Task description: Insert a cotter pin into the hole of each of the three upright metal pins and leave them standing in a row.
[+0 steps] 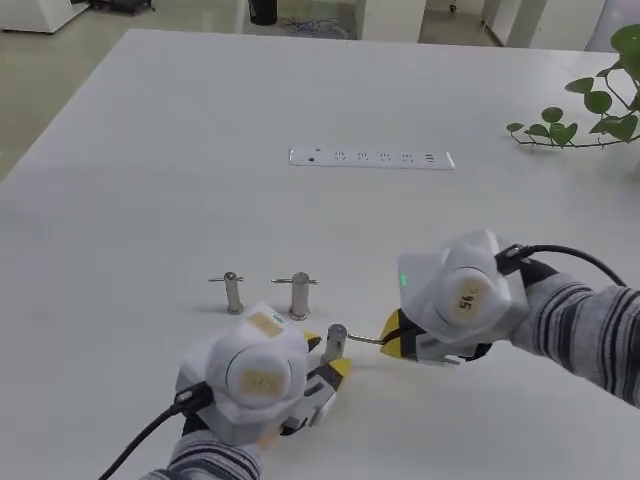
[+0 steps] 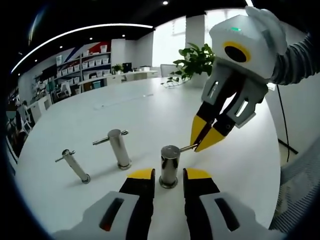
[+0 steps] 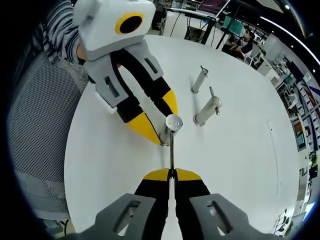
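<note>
Two tools on one job. Right tool [image 3: 171, 172] is clamped on the tail of the cotter pin [image 3: 171, 150]. Its free end meets the head of the nearest metal pin [image 3: 172, 125], apparently at the cross hole; depth unclear. Left tool [image 2: 169, 175] has its jaws either side of that pin's base, and I can't tell if they pinch or just bracket it. To do this well I hold the cotter pin level, line it up with the hole, push straight, and brace the base with left so nothing tips. Far-left pin [image 1: 233, 292] and middle pin [image 1: 299, 295] stand upright nearby on the tabletop [image 1: 200, 150], each already crossed by a cotter.
</note>
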The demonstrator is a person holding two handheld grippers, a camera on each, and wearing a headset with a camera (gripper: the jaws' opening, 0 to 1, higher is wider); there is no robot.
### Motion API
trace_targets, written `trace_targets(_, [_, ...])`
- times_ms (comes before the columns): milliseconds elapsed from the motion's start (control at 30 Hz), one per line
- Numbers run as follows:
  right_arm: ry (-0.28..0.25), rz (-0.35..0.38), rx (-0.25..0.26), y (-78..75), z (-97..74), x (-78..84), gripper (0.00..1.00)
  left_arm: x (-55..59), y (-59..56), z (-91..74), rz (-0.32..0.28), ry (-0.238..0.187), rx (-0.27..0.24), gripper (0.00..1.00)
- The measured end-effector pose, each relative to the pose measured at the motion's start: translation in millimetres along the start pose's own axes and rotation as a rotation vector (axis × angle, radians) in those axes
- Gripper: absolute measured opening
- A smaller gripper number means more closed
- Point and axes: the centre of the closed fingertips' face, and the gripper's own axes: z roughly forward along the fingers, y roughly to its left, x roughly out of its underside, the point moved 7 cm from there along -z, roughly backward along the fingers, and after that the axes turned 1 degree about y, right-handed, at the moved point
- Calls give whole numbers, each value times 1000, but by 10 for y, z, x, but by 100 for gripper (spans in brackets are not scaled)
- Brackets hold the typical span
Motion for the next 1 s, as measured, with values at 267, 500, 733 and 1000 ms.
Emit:
trace_targets(267, [3,-7,-1,-17,3,-29,0,25,-19,82,-33,18,-13,14])
trace_targets(500, [12,-19,-1,-24,8,-51,0,56,-8,115,-45,31,-29,10])
trace_targets(733, [21,-39,-4,-32,-11,-61,0,77,-16,125,-1,21,-33,10])
trace_targets(1000, [-9,-22,-27,-16,-43,-50,0,83,-12,139,12,24,-44,9])
